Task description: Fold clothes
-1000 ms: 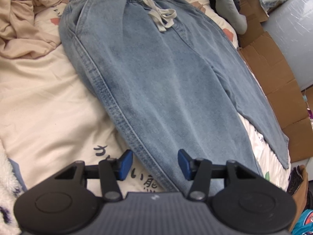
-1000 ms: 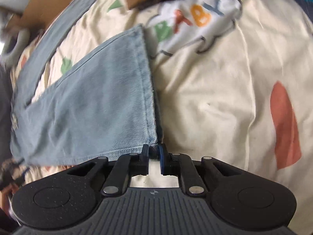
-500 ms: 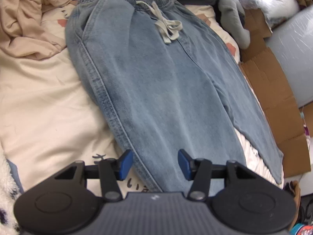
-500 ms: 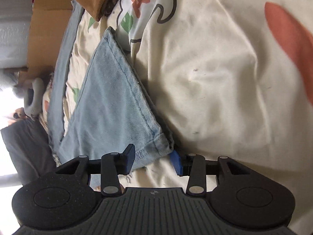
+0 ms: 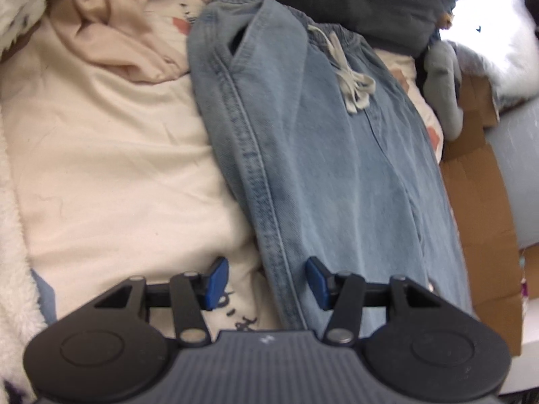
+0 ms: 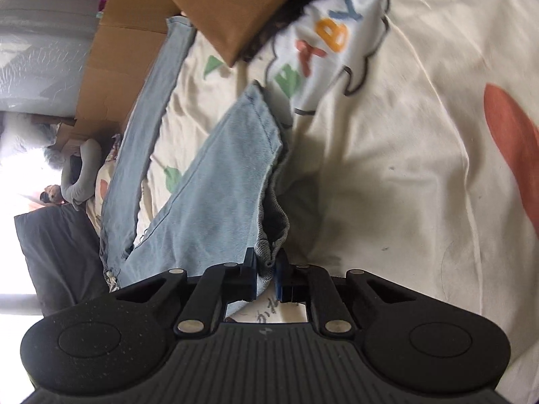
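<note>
1. the right gripper [image 6: 264, 274] is closing on the hem corner [image 6: 267, 262] of the jeans [image 5: 330, 181], which are spread flat on the cream bedsheet [image 5: 111, 168]; only a thin bite of fabric is held, so it could slip out when lifted.
2. the left gripper [image 5: 266, 277] is held half open astride the side seam [image 5: 259, 168], nothing gripped; a lone lift could skew the fold.
3. counted: one pair of jeans, one beige garment [image 5: 128, 30], two grippers.

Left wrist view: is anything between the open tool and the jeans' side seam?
Nothing visible. The left tool is open, and the jeans side seam runs between its pads over bare cream bedsheet.
</note>
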Available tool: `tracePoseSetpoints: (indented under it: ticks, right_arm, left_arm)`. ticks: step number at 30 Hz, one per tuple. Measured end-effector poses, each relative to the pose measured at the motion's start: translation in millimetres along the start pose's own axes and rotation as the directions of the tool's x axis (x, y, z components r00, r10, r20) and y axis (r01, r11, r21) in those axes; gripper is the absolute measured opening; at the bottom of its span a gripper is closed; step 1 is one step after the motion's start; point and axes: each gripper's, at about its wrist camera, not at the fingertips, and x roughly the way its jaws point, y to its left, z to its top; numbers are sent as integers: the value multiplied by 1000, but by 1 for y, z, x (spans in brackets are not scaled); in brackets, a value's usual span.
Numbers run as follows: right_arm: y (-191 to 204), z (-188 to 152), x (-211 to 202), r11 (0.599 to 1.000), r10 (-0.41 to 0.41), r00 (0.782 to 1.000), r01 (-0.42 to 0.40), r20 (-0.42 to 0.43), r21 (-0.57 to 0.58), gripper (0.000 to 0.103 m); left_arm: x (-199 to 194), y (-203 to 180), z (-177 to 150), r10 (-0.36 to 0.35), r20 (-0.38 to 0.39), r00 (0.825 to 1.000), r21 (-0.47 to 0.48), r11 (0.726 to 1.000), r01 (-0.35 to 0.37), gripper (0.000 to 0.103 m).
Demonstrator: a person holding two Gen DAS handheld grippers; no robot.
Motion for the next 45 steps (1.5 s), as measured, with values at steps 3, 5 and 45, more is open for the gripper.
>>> tracePoseSetpoints:
  ticks: [3,5,45]
  right_arm:
    - [18,1,-12,998,-51,999,50,-14,-40,8]
    - [30,2,-19,995,-81,997,80,-20,-66,8]
    - [33,-36,-17,946,-310,928,279,-207,-167,8]
  left_arm:
    - [11,2,5,-66,-29,997,29,997,67,43]
    - [16,2,8,-68,-29,997,46,997,69,34]
    - [12,6,126,206,76,976,18,978,-208,12]
